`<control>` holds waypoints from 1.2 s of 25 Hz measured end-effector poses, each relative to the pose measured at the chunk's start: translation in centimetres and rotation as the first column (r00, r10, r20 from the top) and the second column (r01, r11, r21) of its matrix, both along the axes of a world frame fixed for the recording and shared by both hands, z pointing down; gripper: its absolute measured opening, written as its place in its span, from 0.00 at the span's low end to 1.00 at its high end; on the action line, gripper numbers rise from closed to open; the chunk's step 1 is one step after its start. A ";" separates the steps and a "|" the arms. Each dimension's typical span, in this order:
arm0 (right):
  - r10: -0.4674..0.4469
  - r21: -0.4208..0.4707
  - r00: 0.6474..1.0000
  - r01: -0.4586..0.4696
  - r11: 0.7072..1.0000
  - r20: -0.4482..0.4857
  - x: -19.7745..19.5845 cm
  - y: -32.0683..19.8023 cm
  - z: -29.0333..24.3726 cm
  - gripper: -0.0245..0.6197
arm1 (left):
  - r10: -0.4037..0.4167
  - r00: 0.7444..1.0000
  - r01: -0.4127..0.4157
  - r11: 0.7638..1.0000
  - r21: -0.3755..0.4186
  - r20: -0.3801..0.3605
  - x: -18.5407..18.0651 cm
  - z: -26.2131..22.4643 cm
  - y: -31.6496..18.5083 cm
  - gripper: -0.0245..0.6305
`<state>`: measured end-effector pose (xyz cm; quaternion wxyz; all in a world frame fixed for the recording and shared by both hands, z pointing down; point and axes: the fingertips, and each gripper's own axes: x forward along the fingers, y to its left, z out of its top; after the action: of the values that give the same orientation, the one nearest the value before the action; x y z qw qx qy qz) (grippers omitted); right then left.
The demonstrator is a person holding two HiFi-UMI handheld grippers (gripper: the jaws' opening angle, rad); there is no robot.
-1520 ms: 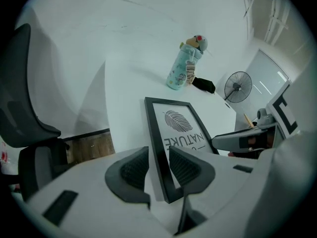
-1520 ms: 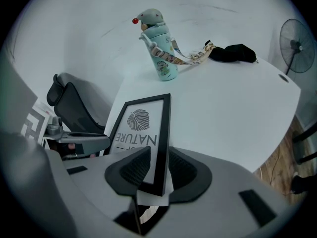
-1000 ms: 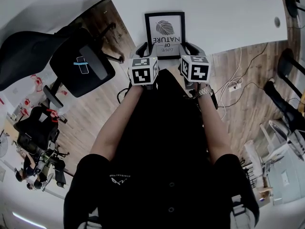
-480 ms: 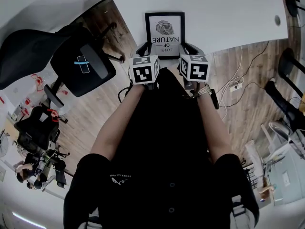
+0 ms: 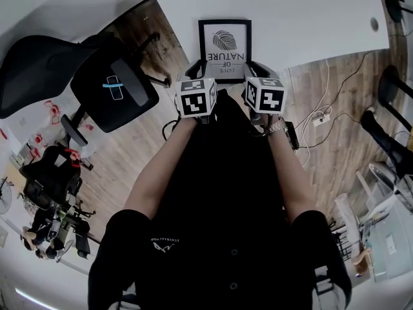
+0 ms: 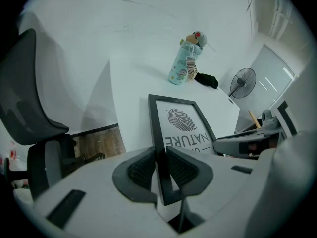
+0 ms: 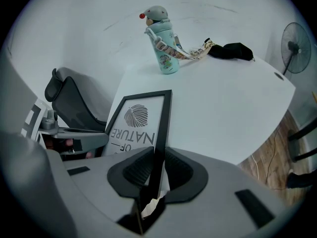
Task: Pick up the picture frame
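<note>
Picture frame (image 5: 224, 49), black-edged, with a leaf print and the words OF NATURE legible, lying at the near edge of the white table (image 5: 310, 24), lower end toward the person and at or just past that edge. Left gripper (image 6: 160, 158) clamped on the frame's left rail close to the near corner, ribbed pads pressed to either side of the black moulding. Right gripper (image 7: 157, 165) clamped likewise on the right rail, both tools pointing steeply down from just off the table's near edge. Farther in on the table, well apart from the frame: a pale blue cartoon-patterned water bottle (image 7: 162, 46) standing upright, strap trailing toward a black fabric item (image 7: 233, 50) beside it. Off the table's left side, a black office chair (image 5: 110, 86) on the wood floor; beyond the table, a pedestal fan (image 6: 242, 83). By the look of it, grasp made on both sides, lift yet to come: frame seemingly flat or nearly flat against the tabletop, no clear gap beneath it in any view, and no telling for certain of any rise at the near end. Left to do, on this reading: raising the frame clear of the table, both grips kept even against a slip of either thin rail.
</note>
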<state>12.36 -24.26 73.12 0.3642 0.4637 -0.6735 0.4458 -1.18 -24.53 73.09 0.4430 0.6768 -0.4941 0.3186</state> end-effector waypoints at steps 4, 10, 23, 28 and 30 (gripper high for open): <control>-0.001 0.009 1.000 0.001 1.000 0.000 -0.1 0.9 -0.6 0.15 | -0.004 1.000 0.004 1.000 0.006 -0.005 -0.1 -0.5 0.9 0.15; -0.004 0.021 1.000 0.004 1.000 0.006 -0.2 2.5 -1.3 0.15 | -0.003 1.000 0.003 1.000 0.023 0.003 -0.2 -1.1 2.5 0.15; 0.029 0.055 1.000 -0.030 0.998 0.004 0.6 6.8 -2.6 0.15 | -0.019 1.000 0.019 0.998 0.066 -0.002 0.5 -2.6 6.5 0.15; 0.030 0.085 1.000 -0.030 0.996 0.006 0.9 8.2 -3.5 0.15 | -0.018 1.000 0.018 0.995 0.098 -0.002 0.8 -3.5 8.0 0.15; 0.034 0.094 0.999 -0.034 0.995 0.009 1.2 8.8 -3.7 0.15 | -0.016 1.000 0.015 0.994 0.112 0.003 1.0 -3.9 8.6 0.15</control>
<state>13.52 -15.44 69.40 0.3319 0.4900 -0.6871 0.4216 -0.14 -15.95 69.22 0.4060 0.6961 -0.5173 0.2882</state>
